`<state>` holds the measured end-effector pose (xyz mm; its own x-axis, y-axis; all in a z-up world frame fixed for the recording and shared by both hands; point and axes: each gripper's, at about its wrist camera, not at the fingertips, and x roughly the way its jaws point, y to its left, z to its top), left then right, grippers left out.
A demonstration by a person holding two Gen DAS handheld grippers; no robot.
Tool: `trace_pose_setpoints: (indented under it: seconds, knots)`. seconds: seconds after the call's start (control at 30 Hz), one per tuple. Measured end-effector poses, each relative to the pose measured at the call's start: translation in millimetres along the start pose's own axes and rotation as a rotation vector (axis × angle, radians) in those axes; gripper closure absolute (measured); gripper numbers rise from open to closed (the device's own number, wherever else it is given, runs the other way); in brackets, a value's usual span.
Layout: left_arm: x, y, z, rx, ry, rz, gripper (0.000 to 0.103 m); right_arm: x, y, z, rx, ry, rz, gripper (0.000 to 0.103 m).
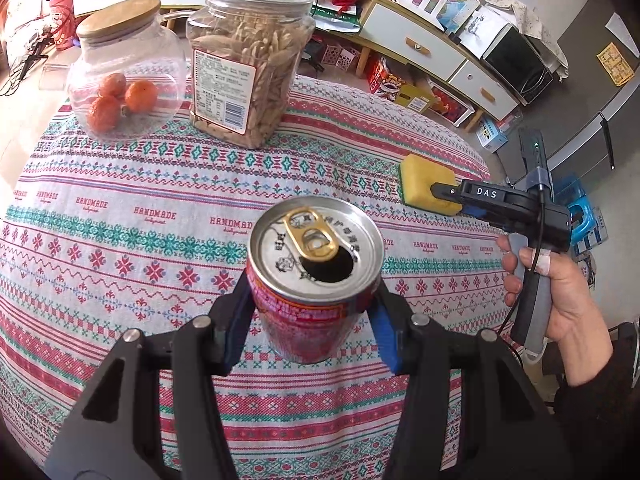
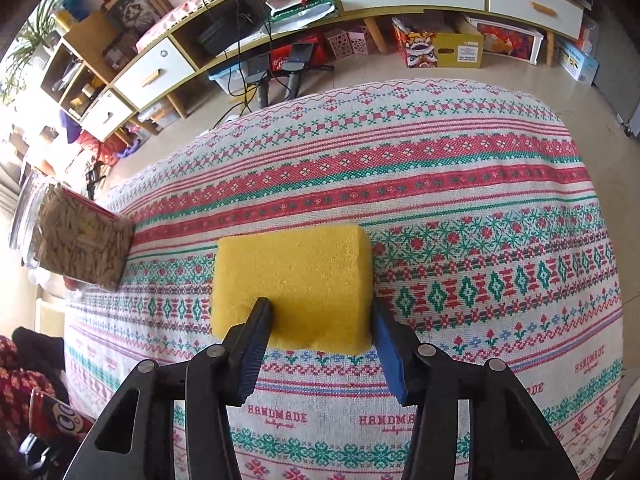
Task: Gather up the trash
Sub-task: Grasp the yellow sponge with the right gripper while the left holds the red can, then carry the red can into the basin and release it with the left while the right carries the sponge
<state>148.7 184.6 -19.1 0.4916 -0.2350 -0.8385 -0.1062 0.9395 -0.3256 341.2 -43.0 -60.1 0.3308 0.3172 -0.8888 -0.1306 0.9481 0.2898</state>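
A red drink can [image 1: 308,308] with an opened silver top stands between the blue pads of my left gripper [image 1: 310,308], which is shut on its sides above the patterned tablecloth [image 1: 120,248]. A yellow sponge [image 2: 292,284] lies on the cloth; it also shows in the left wrist view [image 1: 426,188]. My right gripper [image 2: 322,314] is shut on the sponge's near end, the left pad pressing into its top and the right pad at its edge. That gripper also shows in the left wrist view [image 1: 440,192], held by a hand.
A tall clear jar of seeds [image 1: 248,68] and a round glass jar with oranges [image 1: 120,76] stand at the table's far left. The seed jar also shows in the right wrist view [image 2: 76,240]. Cabinets and boxes [image 2: 436,44] stand beyond the table edge.
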Motion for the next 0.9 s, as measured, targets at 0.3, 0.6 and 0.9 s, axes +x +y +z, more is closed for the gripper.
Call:
trace_pose_setpoints:
  seconds: [0.3,0.6,0.9]
  knots:
    - [2,-12,-2,0.024,0.005,-0.007,0.048,-33,3,-17,-0.089,-0.020,-0.024,0.068]
    - [-3,-32,-15,0.066,-0.010,0.001,0.048,-96,-12,-53,-0.134,-0.065,-0.009,0.068]
    - [-8,-61,-30,0.120,-0.028,-0.008,0.048,-146,-44,-101,-0.152,-0.111,-0.020,0.068]
